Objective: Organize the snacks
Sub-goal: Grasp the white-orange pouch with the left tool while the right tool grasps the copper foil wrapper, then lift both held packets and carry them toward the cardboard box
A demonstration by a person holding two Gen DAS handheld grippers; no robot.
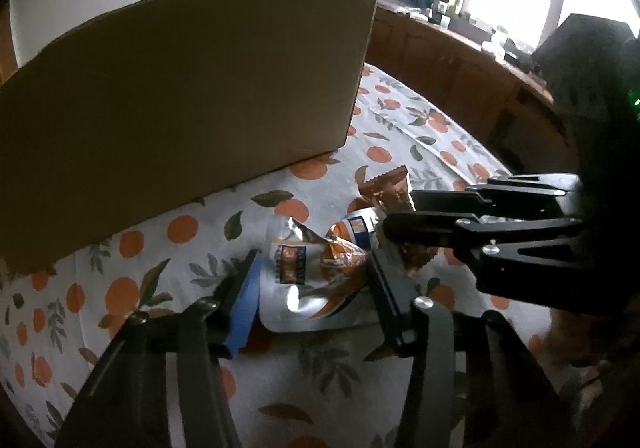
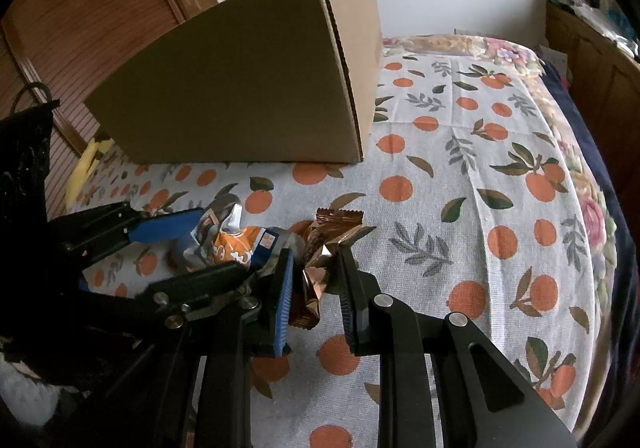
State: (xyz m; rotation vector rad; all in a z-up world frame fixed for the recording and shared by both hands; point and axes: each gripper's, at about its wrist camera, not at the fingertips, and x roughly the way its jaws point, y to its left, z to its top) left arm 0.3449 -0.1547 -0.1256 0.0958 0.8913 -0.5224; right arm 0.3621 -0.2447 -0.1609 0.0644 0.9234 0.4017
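Note:
A silver and orange snack bag (image 1: 316, 272) lies on the orange-print cloth between the fingers of my left gripper (image 1: 316, 268), which is open around it. It also shows in the right wrist view (image 2: 236, 244). A copper-brown snack packet (image 2: 320, 248) lies beside it, between the fingers of my right gripper (image 2: 316, 268), whose jaws stand close around it without clearly pinching. The packet also shows in the left wrist view (image 1: 388, 187), next to the right gripper (image 1: 396, 215). The left gripper (image 2: 176, 232) shows at the left in the right wrist view.
A large cardboard box (image 1: 180, 95) stands on the bed just behind the snacks; it also shows in the right wrist view (image 2: 256, 87). The bed cloth (image 2: 480, 167) spreads to the right. A wooden cabinet (image 1: 460, 59) and a window stand at the far right.

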